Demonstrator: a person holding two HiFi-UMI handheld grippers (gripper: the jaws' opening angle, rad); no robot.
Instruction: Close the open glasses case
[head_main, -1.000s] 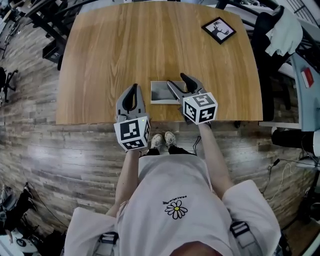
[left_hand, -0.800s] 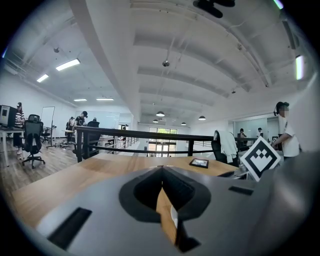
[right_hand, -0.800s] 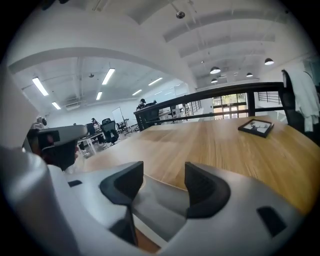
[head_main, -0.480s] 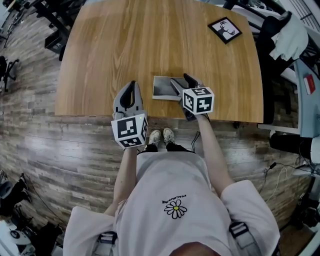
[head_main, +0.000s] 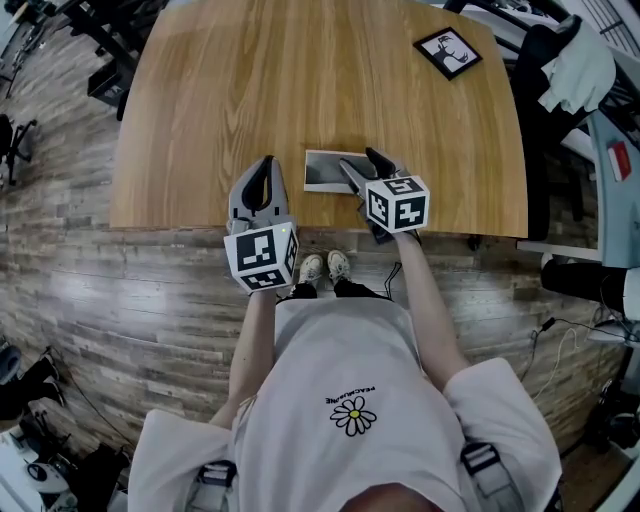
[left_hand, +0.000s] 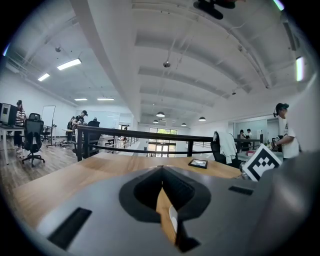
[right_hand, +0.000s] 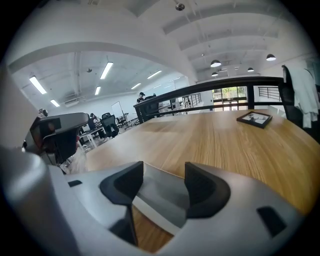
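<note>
Case (head_main: 322, 172) near end hidden by right tongs (head_main: 358, 159) | left tongs (head_main: 265, 163) together

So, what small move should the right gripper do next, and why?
Probably shut the right gripper on the glasses case: its jaws stand apart with the grey case panel between them, while the left gripper is shut, off to the side.

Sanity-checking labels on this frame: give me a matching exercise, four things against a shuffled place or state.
Things:
1. grey left gripper
2. grey right gripper
3. grey rectangular glasses case
4. black-framed picture

Place or state:
A. far right corner of the wooden table
B. jaws apart
C. by the table's near edge
D. jaws together

Pairs: 1-D, 2-B, 3-C, 4-A
</note>
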